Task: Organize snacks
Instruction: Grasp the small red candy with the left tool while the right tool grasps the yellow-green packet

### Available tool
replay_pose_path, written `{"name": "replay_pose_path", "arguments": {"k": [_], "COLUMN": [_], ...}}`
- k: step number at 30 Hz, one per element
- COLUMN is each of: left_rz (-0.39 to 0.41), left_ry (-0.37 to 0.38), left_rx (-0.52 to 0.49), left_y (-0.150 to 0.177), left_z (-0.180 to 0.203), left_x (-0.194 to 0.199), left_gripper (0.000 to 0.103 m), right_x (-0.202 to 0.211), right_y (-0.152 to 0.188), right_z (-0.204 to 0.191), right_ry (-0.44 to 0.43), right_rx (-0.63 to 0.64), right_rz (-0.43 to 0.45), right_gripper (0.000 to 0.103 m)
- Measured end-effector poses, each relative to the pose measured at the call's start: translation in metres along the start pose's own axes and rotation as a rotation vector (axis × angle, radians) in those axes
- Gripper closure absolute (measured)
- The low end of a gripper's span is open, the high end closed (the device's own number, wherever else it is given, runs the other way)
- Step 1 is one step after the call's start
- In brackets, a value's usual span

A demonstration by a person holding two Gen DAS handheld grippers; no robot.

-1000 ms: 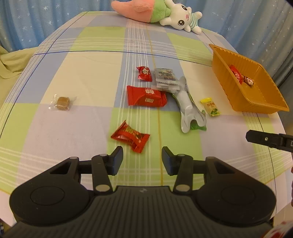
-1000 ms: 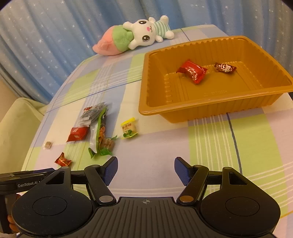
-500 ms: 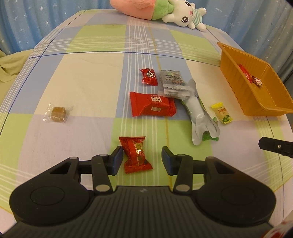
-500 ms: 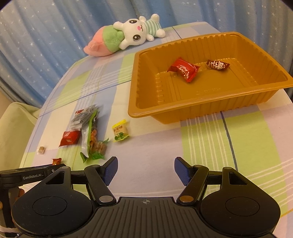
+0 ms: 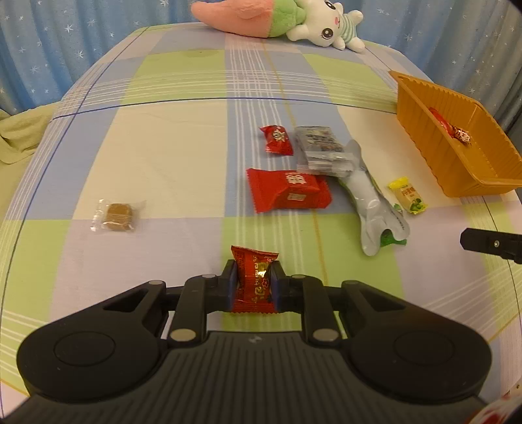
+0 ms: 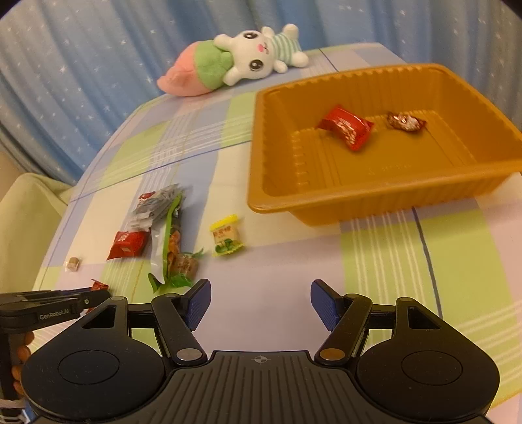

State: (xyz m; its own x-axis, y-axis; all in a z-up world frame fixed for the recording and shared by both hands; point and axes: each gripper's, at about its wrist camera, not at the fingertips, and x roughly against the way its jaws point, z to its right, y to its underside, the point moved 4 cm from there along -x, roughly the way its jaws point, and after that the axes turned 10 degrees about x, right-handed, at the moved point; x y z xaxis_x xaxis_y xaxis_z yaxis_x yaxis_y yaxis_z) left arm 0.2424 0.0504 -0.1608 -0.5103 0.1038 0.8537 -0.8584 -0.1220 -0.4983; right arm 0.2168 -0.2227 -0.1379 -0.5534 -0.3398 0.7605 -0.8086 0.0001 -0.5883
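Note:
My left gripper (image 5: pixel 253 282) is shut on a red candy packet (image 5: pixel 254 279) low over the checked cloth. Beyond it lie a flat red packet (image 5: pixel 287 190), a small red candy (image 5: pixel 276 139), a grey packet (image 5: pixel 321 148), a long clear pouch (image 5: pixel 372 200), a yellow candy (image 5: pixel 407 195) and a brown cube sweet (image 5: pixel 115 213). My right gripper (image 6: pixel 259 303) is open and empty, just in front of the orange tray (image 6: pixel 326 202), which holds a red candy (image 6: pixel 345 127) and a brown candy (image 6: pixel 404 121). The yellow candy (image 6: pixel 226 239) lies ahead-left of it.
A plush rabbit in a carrot (image 5: pixel 277 19) lies at the table's far edge, in front of a blue starred curtain. The orange tray (image 5: pixel 421 130) stands at the right edge of the table. The right gripper's finger (image 5: pixel 489 244) shows at the right of the left wrist view.
My left gripper moved forward over the red candy packet and shut on it. My right gripper drifted slightly, still open.

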Motion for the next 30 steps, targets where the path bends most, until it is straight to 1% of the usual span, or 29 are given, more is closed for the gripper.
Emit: {"name": "replay_pose_path", "arguments": {"k": [2, 3, 4, 5, 7, 9, 15, 19, 26, 30], "left_rz": [0.006, 0.01, 0.014, 0.018, 0.026, 0.034, 0.048, 0.045, 0.04, 0.041], "left_ry": [-0.004, -0.007, -0.011, -0.013, -0.018, -0.022, -0.034, -0.037, -0.036, -0.027], "left_rx": [0.004, 0.007, 0.01, 0.014, 0.023, 0.032, 0.047, 0.051, 0.045, 0.04], "left_y": [-0.002, -0.003, -0.005, -0.006, -0.009, -0.012, -0.019, -0.021, -0.027, -0.03], "left_z": [-0.004, -0.006, -0.009, -0.011, -0.016, -0.021, -0.034, -0.041, -0.048, -0.05], "left_x": [0.002, 0.003, 0.004, 0.005, 0.008, 0.01, 0.015, 0.014, 0.011, 0.009], "left_gripper": [0.084, 0.084, 0.084, 0.084, 0.084, 0.084, 0.084, 0.084, 0.084, 0.084], "right_x": [-0.002, -0.003, -0.005, -0.008, -0.013, -0.019, -0.038, -0.051, -0.071, -0.073], "right_y": [-0.002, -0.004, -0.006, -0.007, -0.009, -0.012, -0.018, -0.019, -0.021, -0.02], "right_z": [-0.005, -0.007, -0.01, -0.013, -0.017, -0.023, -0.039, -0.046, -0.05, -0.052], "right_ry": [0.007, 0.012, 0.01, 0.006, 0.007, 0.012, 0.049, 0.104, 0.145, 0.172], "right_rx": [0.03, 0.048, 0.066, 0.079, 0.092, 0.117, 0.186, 0.218, 0.231, 0.257], "right_rz": [0.018, 0.032, 0.039, 0.038, 0.047, 0.062, 0.091, 0.112, 0.111, 0.114], "right_gripper": [0.036, 0.04, 0.053, 0.06, 0.062, 0.066, 0.071, 0.073, 0.073, 0.076]}}
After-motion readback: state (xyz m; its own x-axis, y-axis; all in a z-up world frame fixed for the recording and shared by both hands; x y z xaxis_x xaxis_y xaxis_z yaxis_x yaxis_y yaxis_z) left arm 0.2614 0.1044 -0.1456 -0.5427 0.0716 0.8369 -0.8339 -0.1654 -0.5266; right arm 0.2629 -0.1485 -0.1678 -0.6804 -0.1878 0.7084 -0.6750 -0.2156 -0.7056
